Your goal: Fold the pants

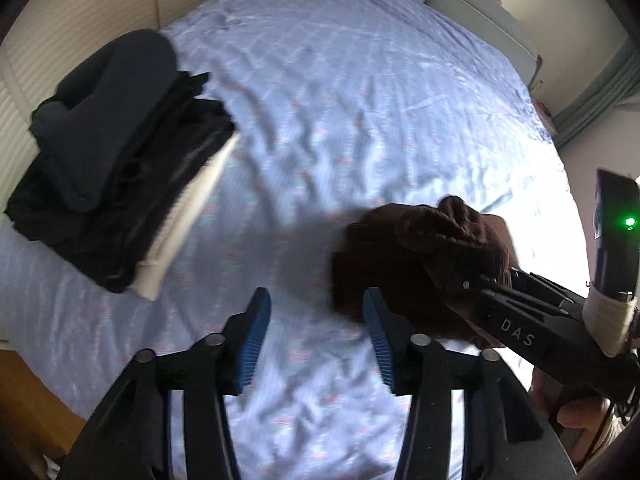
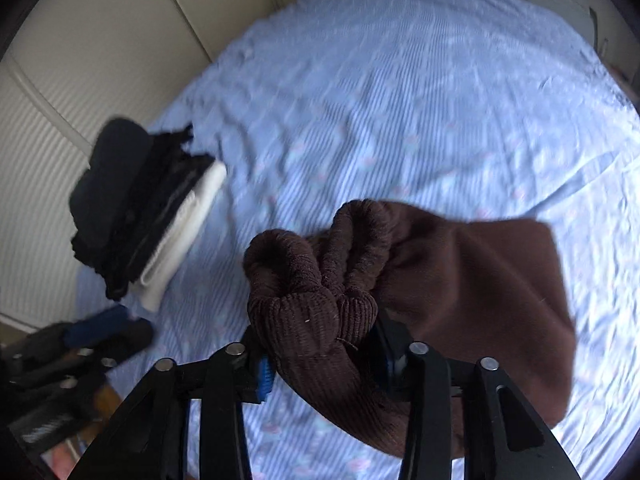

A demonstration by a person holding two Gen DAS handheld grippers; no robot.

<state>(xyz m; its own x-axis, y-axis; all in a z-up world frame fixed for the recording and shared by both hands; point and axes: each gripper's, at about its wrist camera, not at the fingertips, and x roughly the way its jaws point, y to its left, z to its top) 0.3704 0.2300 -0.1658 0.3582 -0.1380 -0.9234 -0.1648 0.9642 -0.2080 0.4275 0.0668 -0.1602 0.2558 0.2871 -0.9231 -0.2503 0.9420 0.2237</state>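
Note:
The brown pants (image 2: 460,280) are bunched and folded, hanging from my right gripper (image 2: 324,364), which is shut on their ribbed waistband above the bed. In the left wrist view the brown pants (image 1: 400,256) hang at the right, held by the right gripper (image 1: 492,282). My left gripper (image 1: 316,332) is open and empty, its blue pads (image 1: 256,336) apart, just left of the pants. It also shows in the right wrist view (image 2: 104,326) at the lower left.
A stack of folded dark and white clothes (image 1: 116,184) lies on the bed's left side, also in the right wrist view (image 2: 140,216). The light blue bedsheet (image 1: 360,100) covers the bed. White wardrobe doors (image 2: 80,60) stand left. Grey headboard (image 1: 460,4) at the far end.

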